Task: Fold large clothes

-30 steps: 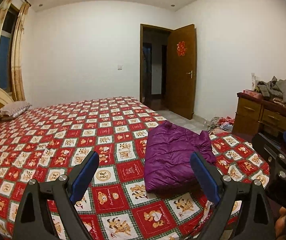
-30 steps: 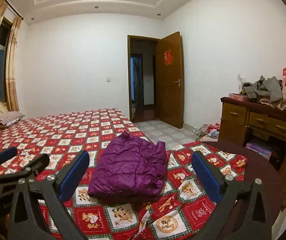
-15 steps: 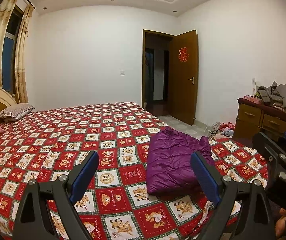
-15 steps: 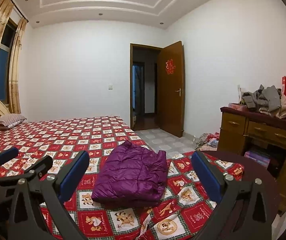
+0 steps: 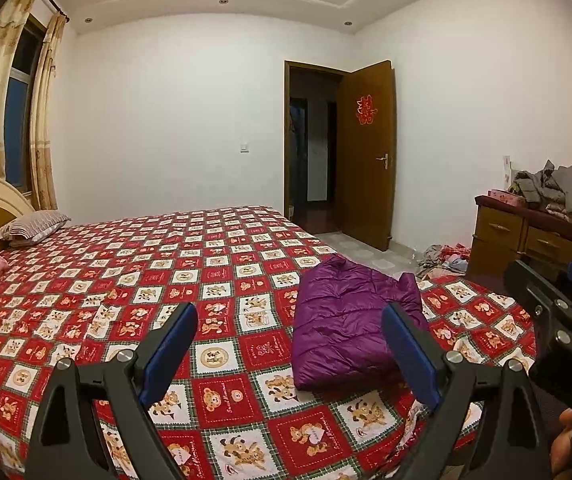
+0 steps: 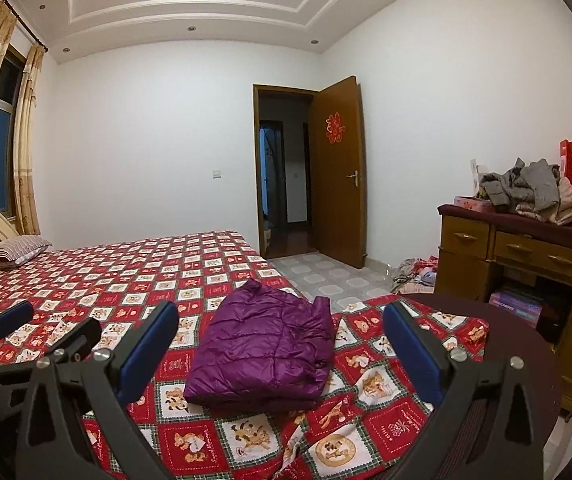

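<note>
A purple puffer jacket [image 5: 349, 324] [image 6: 264, 350] lies folded into a compact rectangle near the foot corner of the bed [image 5: 134, 280] [image 6: 134, 276], which has a red bear-patterned cover. My left gripper [image 5: 287, 326] hangs open above the bed, short of the jacket and a little to its left, with nothing between its blue pads. My right gripper [image 6: 280, 324] is also open and empty, held back from the jacket's near edge. Each gripper shows at the side of the other's view: the right one [image 5: 557, 300] and the left one [image 6: 26, 332].
A wooden dresser [image 6: 525, 256] piled with clothes [image 6: 533, 192] stands at the right. Loose clothes [image 6: 415, 276] lie on the tiled floor by it. An open wooden door [image 6: 337, 172] is behind the bed. Pillows [image 5: 30, 226] rest at the headboard on the left.
Both grippers have risen and pulled back from the jacket, so the ceiling shows more. The jacket has stayed where it lies, folded.
</note>
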The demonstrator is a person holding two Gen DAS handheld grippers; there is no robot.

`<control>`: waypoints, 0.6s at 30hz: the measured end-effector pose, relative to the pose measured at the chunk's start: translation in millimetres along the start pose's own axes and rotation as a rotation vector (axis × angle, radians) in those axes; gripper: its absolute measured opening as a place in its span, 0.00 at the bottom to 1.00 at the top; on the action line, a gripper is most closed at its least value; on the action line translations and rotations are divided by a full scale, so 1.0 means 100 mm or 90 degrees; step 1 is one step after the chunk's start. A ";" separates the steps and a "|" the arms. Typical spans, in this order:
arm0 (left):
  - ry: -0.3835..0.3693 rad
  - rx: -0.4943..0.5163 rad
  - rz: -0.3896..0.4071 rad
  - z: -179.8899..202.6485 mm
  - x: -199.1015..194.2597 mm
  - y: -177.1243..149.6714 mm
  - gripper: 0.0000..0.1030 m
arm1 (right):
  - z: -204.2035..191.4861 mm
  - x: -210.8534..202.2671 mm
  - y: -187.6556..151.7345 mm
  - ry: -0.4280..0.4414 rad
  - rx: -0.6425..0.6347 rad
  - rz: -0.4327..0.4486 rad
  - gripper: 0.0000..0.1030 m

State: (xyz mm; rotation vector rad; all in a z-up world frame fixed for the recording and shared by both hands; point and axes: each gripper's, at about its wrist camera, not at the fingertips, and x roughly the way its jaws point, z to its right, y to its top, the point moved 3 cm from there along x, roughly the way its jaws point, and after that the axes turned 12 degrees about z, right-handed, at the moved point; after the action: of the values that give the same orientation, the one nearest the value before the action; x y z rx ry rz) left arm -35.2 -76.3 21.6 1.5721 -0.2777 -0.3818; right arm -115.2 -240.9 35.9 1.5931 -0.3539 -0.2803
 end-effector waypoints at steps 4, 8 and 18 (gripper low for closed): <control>0.000 -0.001 0.004 0.00 -0.01 0.01 0.91 | 0.01 0.00 0.00 0.001 0.001 0.000 1.00; 0.000 -0.003 0.007 -0.01 -0.02 0.01 0.91 | 0.01 0.01 0.00 0.002 0.002 0.000 1.00; 0.000 0.002 0.011 -0.02 -0.04 0.03 0.91 | 0.01 0.01 0.00 0.002 0.003 0.000 1.00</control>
State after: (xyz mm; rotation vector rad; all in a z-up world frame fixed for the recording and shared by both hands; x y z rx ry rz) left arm -37.8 -73.5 25.2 1.5720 -0.2923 -0.3678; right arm -115.2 -242.3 35.9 1.5984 -0.3517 -0.2771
